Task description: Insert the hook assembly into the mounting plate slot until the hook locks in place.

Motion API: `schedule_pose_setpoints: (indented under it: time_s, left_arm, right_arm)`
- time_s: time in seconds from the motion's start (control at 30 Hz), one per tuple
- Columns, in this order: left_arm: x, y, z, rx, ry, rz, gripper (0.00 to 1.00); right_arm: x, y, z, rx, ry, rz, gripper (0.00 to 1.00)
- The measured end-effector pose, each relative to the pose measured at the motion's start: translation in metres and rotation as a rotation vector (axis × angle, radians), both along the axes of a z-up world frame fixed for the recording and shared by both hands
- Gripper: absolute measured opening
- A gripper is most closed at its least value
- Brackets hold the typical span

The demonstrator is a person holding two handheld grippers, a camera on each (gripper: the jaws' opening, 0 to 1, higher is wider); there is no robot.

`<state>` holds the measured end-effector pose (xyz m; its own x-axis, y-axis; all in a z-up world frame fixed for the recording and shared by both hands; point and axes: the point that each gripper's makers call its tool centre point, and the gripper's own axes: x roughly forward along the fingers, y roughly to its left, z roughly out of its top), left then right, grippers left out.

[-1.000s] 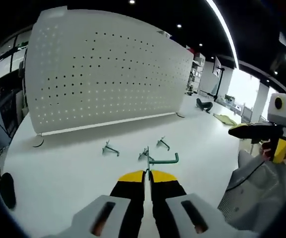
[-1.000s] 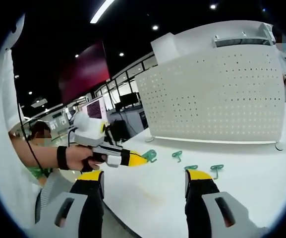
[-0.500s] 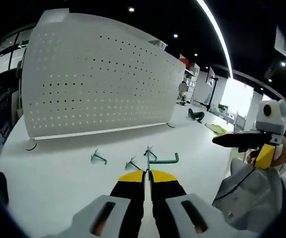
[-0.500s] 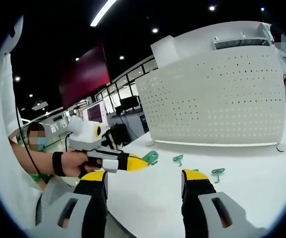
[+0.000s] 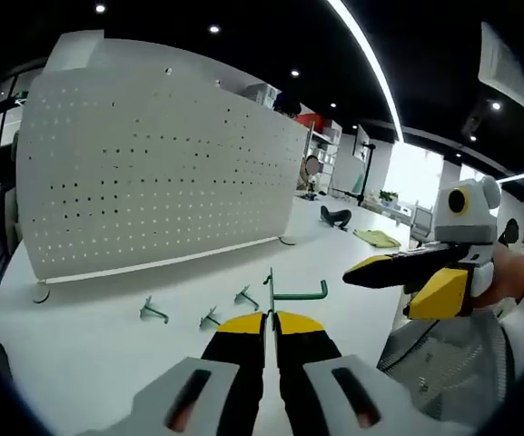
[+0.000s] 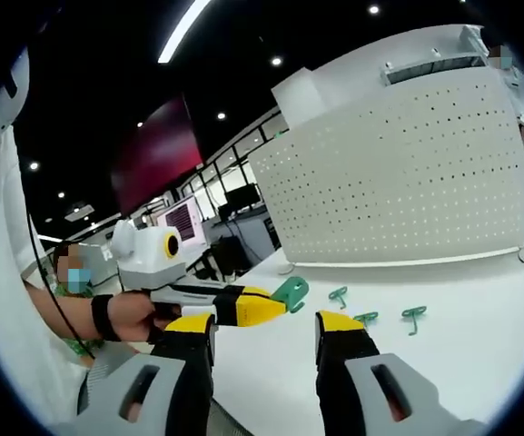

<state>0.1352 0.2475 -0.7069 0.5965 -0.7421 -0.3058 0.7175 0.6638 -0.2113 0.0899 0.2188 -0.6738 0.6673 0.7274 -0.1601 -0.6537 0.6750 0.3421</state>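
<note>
Hook (image 5: pixel 289 292) pinched in my left gripper (image 5: pixel 271 320) fingers, raised off counter (image 5: pixel 107 345) for carrying to pegboard (image 5: pixel 153 182) beyond the fingertips; right gripper (image 6: pixel 266 320) fingers apart, empty.

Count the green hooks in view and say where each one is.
4. One held hook is clamped in the left gripper; three loose hooks lie on the table.

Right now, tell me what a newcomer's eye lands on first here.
The big white perforated panel standing upright at the far side of the white table. Next, the green hook pinched in the shut left gripper, raised above three more green hooks lying before the panel.
</note>
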Motion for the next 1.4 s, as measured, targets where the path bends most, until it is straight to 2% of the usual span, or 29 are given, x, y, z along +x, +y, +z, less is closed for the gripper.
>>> schedule_pose_setpoints:
  time_s: [0.3, 0.57, 0.73, 0.97, 1.4]
  left_arm:
    - [-0.008, -0.008, 0.011, -0.028, -0.020, -0.026, 0.03]
    - [-0.014, -0.015, 0.018, -0.046, -0.046, -0.058, 0.03]
    - [-0.019, -0.019, 0.024, -0.048, -0.074, -0.082, 0.04]
    - [-0.025, -0.024, 0.028, -0.041, -0.108, -0.105, 0.04]
    - [-0.029, -0.030, 0.033, -0.060, -0.152, -0.102, 0.04]
  right_arm:
    - [0.000, 0.001, 0.000, 0.014, 0.002, 0.001, 0.38]
    - [0.002, 0.000, 0.006, 0.049, -0.014, -0.004, 0.31]
    - [0.005, -0.003, 0.010, 0.109, 0.005, -0.028, 0.26]
    - [0.006, -0.006, 0.011, 0.142, 0.013, -0.045, 0.21]
    - [0.010, -0.010, 0.016, 0.177, 0.022, -0.074, 0.11]
